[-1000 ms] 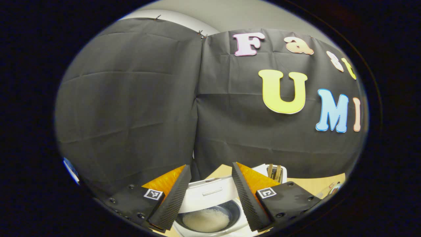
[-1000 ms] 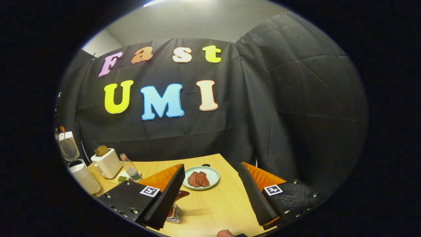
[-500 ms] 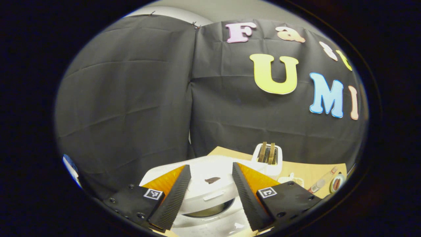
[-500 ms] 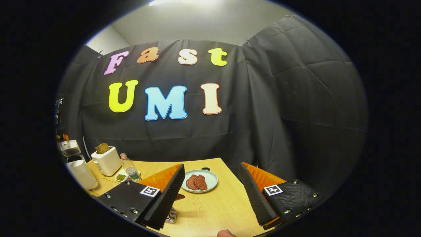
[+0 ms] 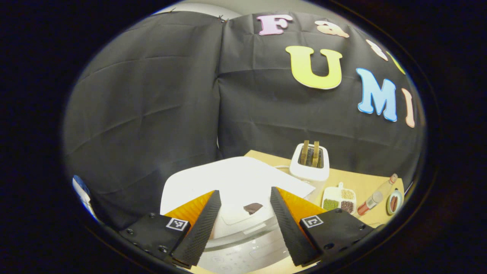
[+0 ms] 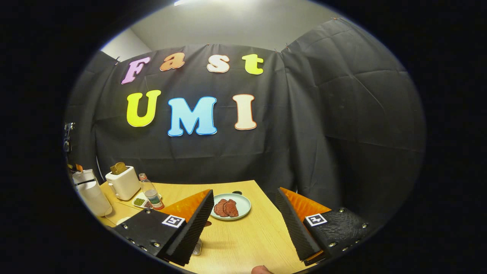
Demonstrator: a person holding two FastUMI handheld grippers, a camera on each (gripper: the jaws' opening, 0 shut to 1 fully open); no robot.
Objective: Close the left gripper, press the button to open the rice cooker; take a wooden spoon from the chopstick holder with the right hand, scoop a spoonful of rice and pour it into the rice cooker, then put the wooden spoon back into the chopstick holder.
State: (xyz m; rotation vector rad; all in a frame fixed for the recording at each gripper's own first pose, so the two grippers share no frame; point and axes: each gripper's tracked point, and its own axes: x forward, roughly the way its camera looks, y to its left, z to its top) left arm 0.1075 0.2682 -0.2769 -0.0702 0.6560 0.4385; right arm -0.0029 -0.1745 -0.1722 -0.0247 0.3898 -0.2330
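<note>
Left tool (image 5: 242,228) released above the shut rice cooker (image 5: 236,182), right tool (image 6: 243,228) released over the tabletop (image 6: 247,236) — judgement: clench the left before pressing the button squarely.

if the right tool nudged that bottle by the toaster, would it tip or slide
The bottle would probably tip: it stands tall and narrow on the table. Once down, its round body would likely roll. It looks like light plastic, so a small push from the right tool may be enough.

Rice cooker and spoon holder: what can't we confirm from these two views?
- Rice cooker, left gripper view: lid down, so rice inside is hidden; front panel partly cut off by the left gripper.
- Chopstick holder, right gripper view: mostly hidden behind the right gripper; spoon barely visible.
</note>
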